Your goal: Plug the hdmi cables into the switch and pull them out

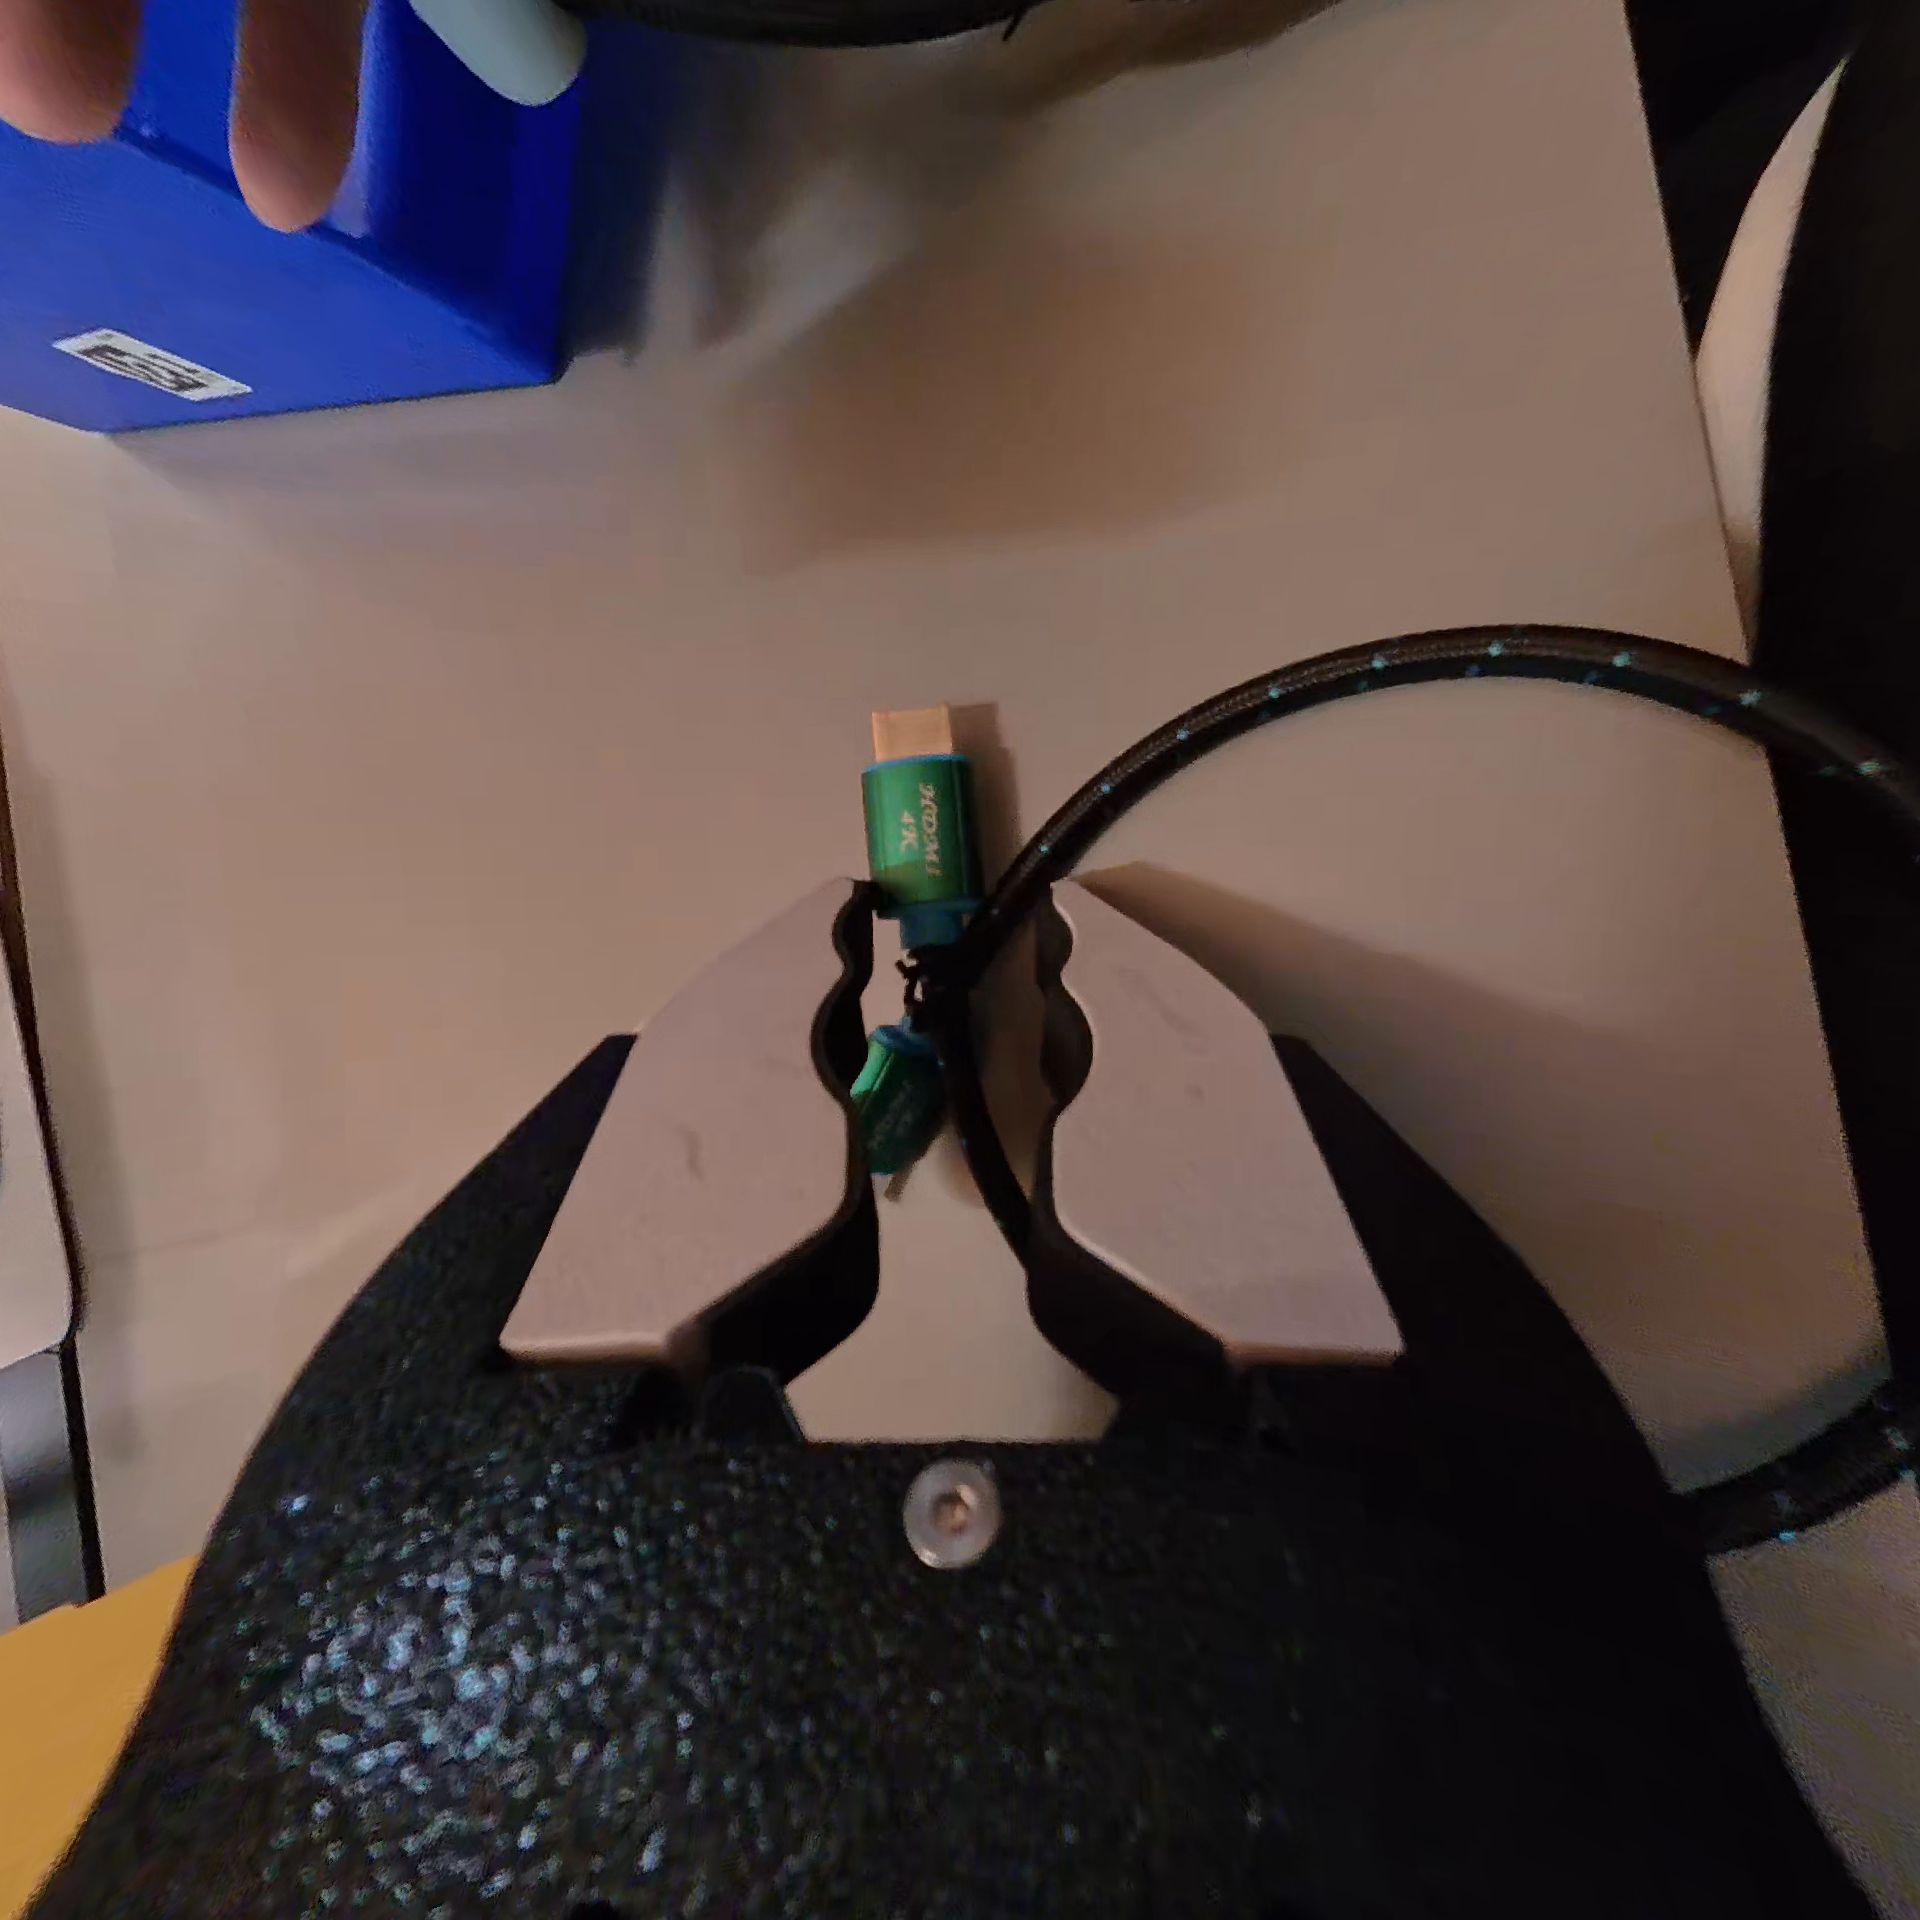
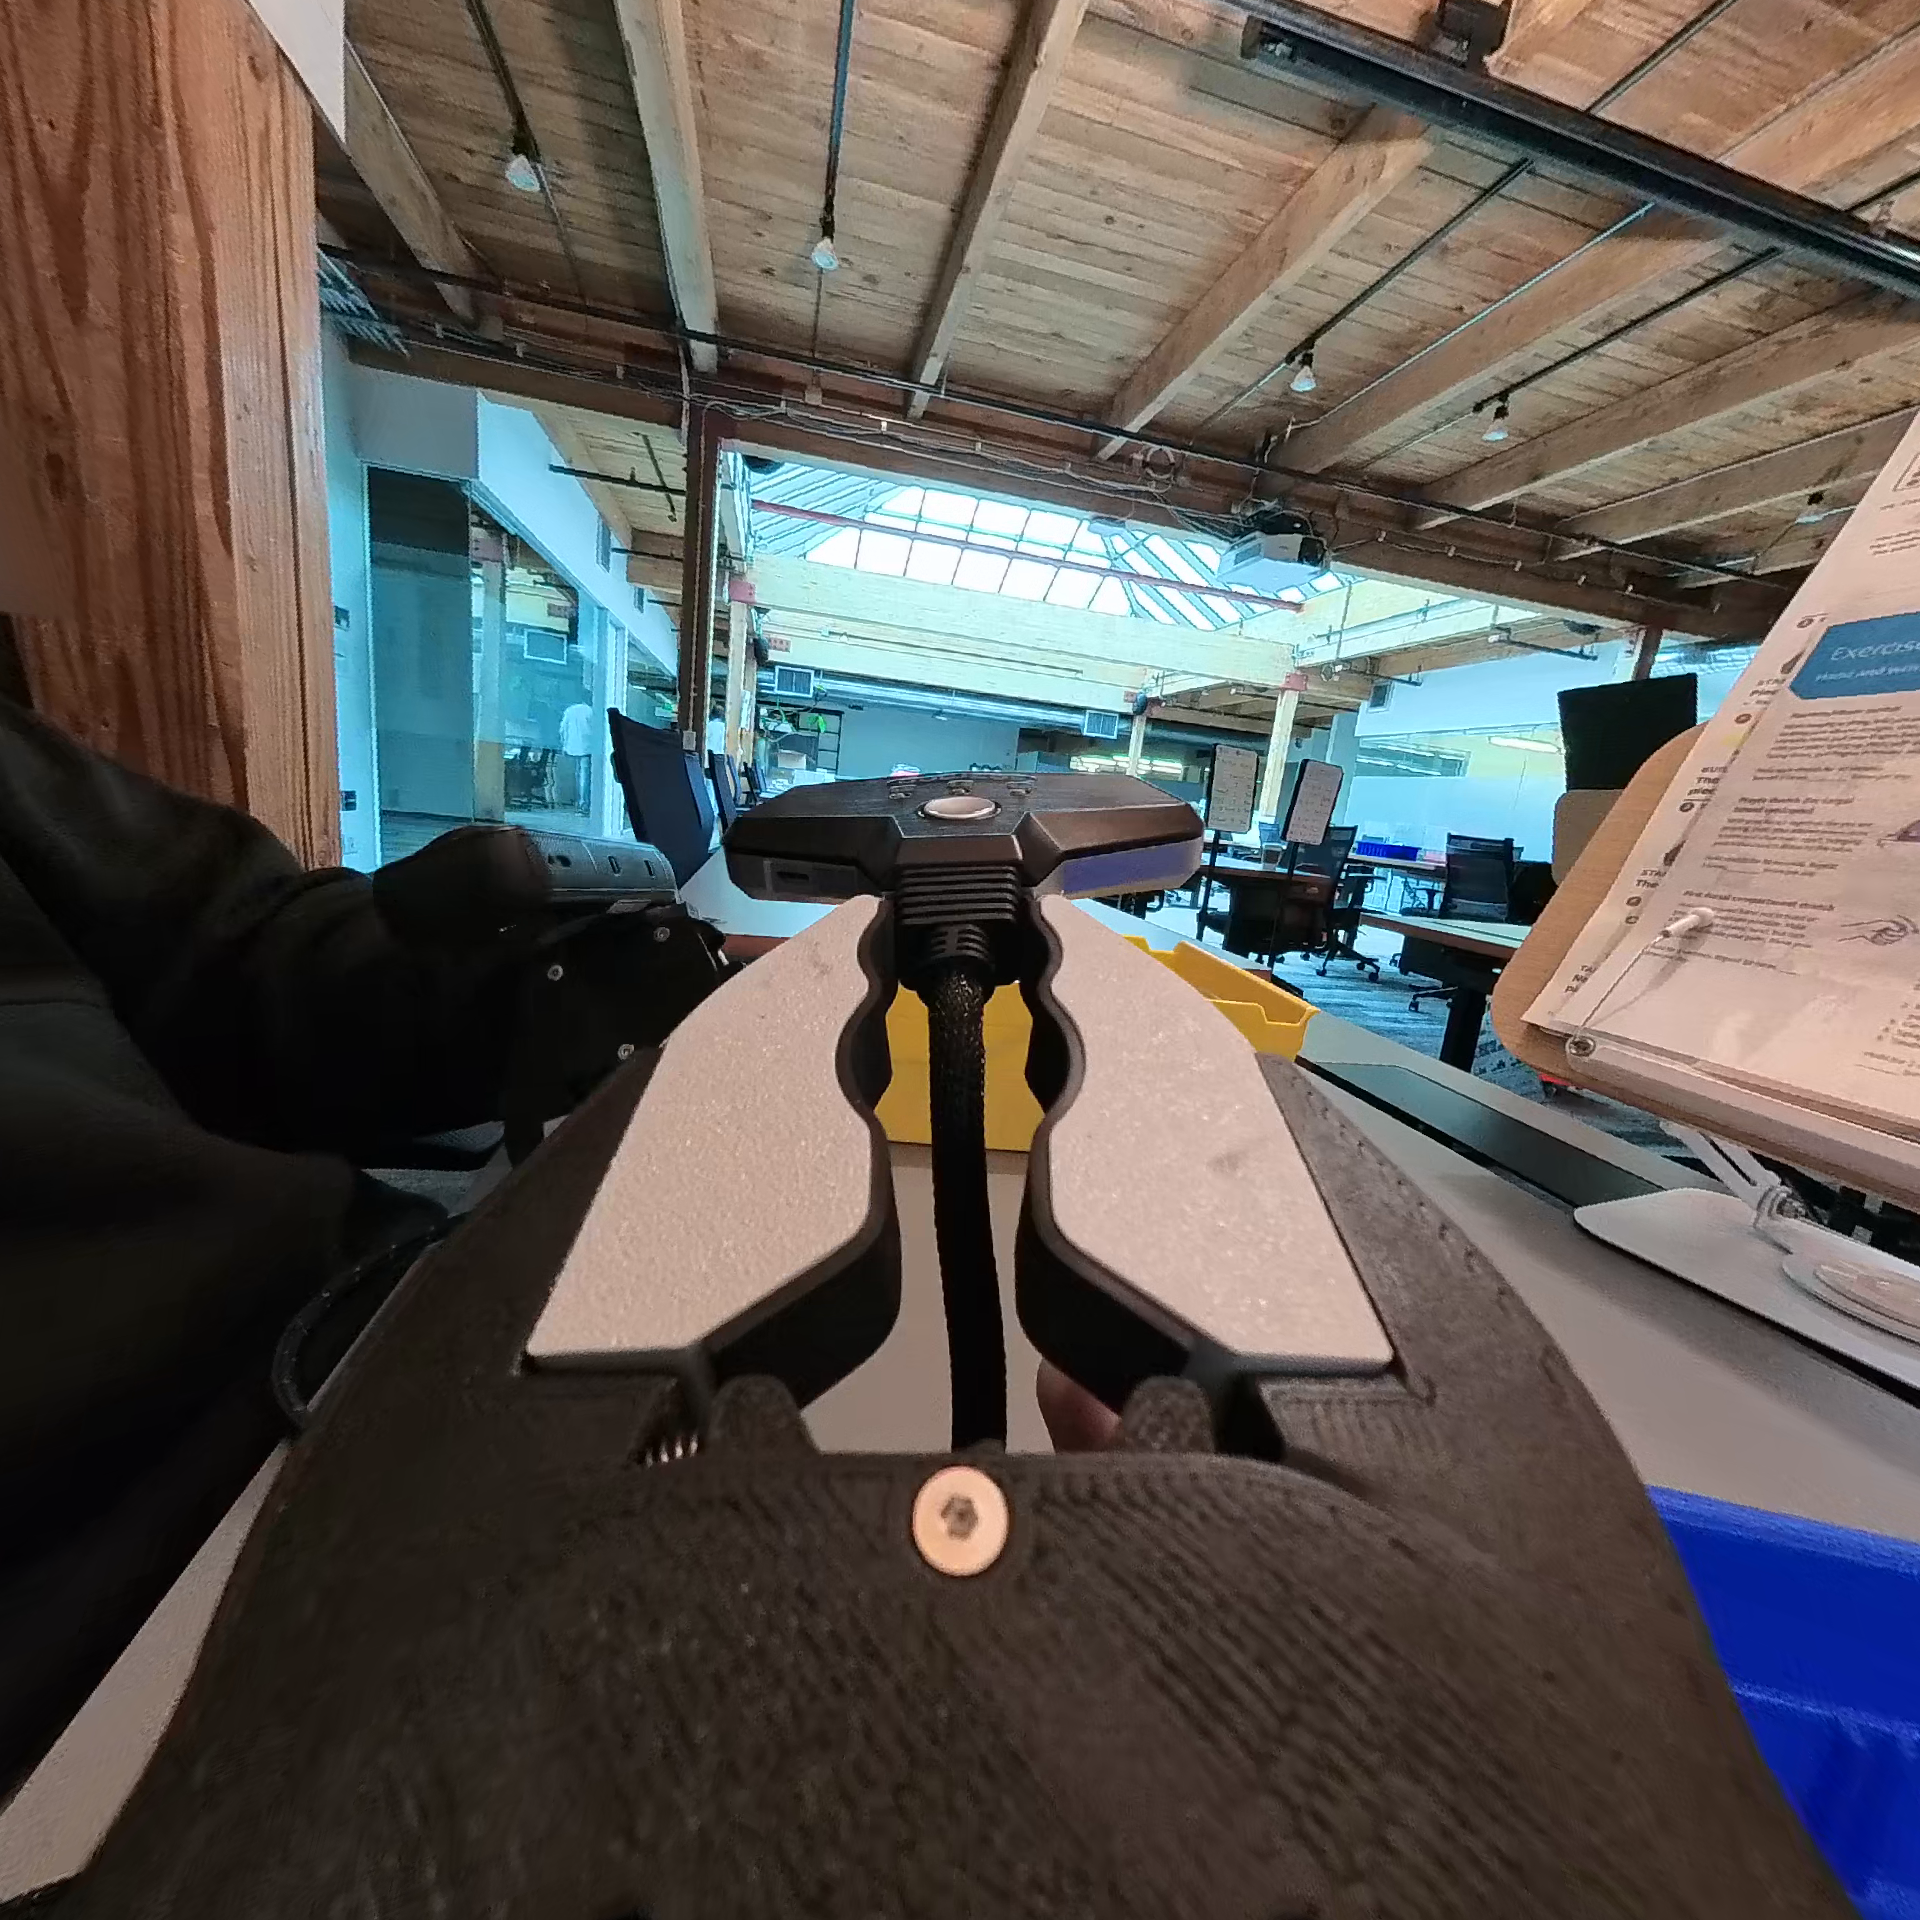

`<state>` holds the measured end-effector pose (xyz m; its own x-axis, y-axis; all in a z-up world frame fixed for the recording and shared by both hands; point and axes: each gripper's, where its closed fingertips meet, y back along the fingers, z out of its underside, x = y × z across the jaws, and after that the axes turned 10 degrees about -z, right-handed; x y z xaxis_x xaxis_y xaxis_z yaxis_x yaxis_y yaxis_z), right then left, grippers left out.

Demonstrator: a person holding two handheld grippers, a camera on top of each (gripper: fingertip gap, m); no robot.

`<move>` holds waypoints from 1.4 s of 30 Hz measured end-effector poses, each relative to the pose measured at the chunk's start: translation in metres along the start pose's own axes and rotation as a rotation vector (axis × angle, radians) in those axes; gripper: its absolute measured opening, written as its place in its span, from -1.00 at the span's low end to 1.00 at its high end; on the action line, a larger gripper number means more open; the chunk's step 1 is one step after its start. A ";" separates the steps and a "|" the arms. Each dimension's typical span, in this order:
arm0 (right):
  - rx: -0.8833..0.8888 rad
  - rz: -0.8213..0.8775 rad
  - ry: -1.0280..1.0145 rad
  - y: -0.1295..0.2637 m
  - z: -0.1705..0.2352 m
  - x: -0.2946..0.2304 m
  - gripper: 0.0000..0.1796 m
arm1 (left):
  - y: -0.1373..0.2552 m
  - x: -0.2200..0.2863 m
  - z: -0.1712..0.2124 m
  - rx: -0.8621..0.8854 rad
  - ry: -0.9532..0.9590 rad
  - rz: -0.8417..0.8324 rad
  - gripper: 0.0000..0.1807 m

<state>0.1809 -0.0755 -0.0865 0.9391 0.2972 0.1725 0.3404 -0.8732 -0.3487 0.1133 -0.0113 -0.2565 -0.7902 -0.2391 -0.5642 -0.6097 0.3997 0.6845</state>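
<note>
Ahead of the left fingers [image 1: 727,1091] and to their left, a blue box [image 1: 312,281] and a person's fingertips [image 1: 286,156] run off the top edge, both smeared by blur. The braided cable [image 1: 1299,717] leaves at the right edge. Between these fingers, whether they pinch the cable near the green plug [image 1: 916,831] cannot be told. In the right wrist view, the right fingers [image 2: 1174,1132] hide the lower part of the switch's strain relief [image 2: 956,914], and the black cable [image 2: 961,1195] vanishes behind the gripper body.

Green HDMI plug [image 1: 916,826] unplugged, gold tip forward; black switch [image 2: 961,836] raised off table, own cable attached.
</note>
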 end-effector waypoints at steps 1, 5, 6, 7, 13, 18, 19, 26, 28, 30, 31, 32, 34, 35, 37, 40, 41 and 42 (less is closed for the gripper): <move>-0.001 -0.001 -0.001 0.000 0.000 0.000 -0.75 | 0.000 0.000 0.000 0.008 -0.005 -0.002 -0.68; -0.006 -0.004 0.000 0.000 0.001 -0.001 -0.75 | -0.001 -0.001 -0.001 0.042 -0.010 -0.028 -0.66; -0.007 -0.004 0.000 0.000 0.001 -0.001 -0.75 | 0.000 -0.002 -0.001 0.049 -0.017 -0.044 -0.65; -0.009 -0.004 0.000 -0.001 0.001 -0.001 -0.75 | 0.000 -0.002 -0.001 0.054 -0.030 -0.059 -0.65; -0.012 -0.003 0.000 -0.001 0.002 0.000 -0.75 | -0.003 -0.003 -0.002 0.059 -0.032 -0.054 -0.69; -0.016 -0.001 0.000 -0.001 0.003 0.000 -0.75 | -0.009 -0.002 -0.002 0.047 0.138 0.095 -0.71; -0.017 -0.001 -0.001 -0.001 0.003 0.000 -0.75 | -0.010 -0.002 -0.002 0.049 0.164 0.125 -0.72; -0.016 -0.003 -0.001 -0.001 0.003 0.000 -0.75 | -0.015 -0.005 -0.001 -0.018 0.232 0.155 -0.80; -0.014 -0.002 0.000 -0.001 0.003 0.000 -0.75 | -0.015 -0.005 -0.002 -0.013 0.296 0.177 -0.81; -0.012 -0.001 0.000 -0.001 0.002 0.000 -0.75 | -0.015 -0.005 -0.002 0.023 0.338 0.190 -0.82; -0.012 -0.002 0.002 -0.001 0.002 0.000 -0.75 | -0.015 -0.005 -0.003 0.045 0.349 0.190 -0.83; -0.011 -0.002 0.000 -0.001 0.002 0.000 -0.75 | -0.014 -0.006 -0.003 0.063 0.357 0.179 -0.83; -0.007 -0.004 -0.001 -0.001 0.002 0.000 -0.75 | -0.012 -0.011 -0.001 0.084 0.333 0.111 -0.83; -0.005 -0.004 -0.003 0.000 0.002 0.000 -0.75 | -0.010 -0.014 0.000 0.082 0.311 0.074 -0.83; -0.003 -0.008 -0.006 0.000 0.001 0.000 -0.75 | -0.002 -0.024 0.004 0.067 0.251 -0.031 -0.83; -0.013 -0.006 -0.012 -0.001 0.003 0.000 -0.75 | 0.022 -0.046 0.004 0.025 0.137 -0.209 -0.83; -0.021 -0.003 -0.018 -0.001 0.003 0.001 -0.75 | 0.034 -0.055 0.001 0.017 0.096 -0.270 -0.83; -0.030 0.001 -0.025 -0.002 0.005 0.001 -0.75 | 0.046 -0.065 -0.001 0.001 0.046 -0.336 -0.83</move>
<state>0.1817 -0.0716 -0.0897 0.9404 0.3056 0.1490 0.3383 -0.8847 -0.3207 0.1365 0.0214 -0.1885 -0.5468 -0.3974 -0.7370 -0.8367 0.2924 0.4631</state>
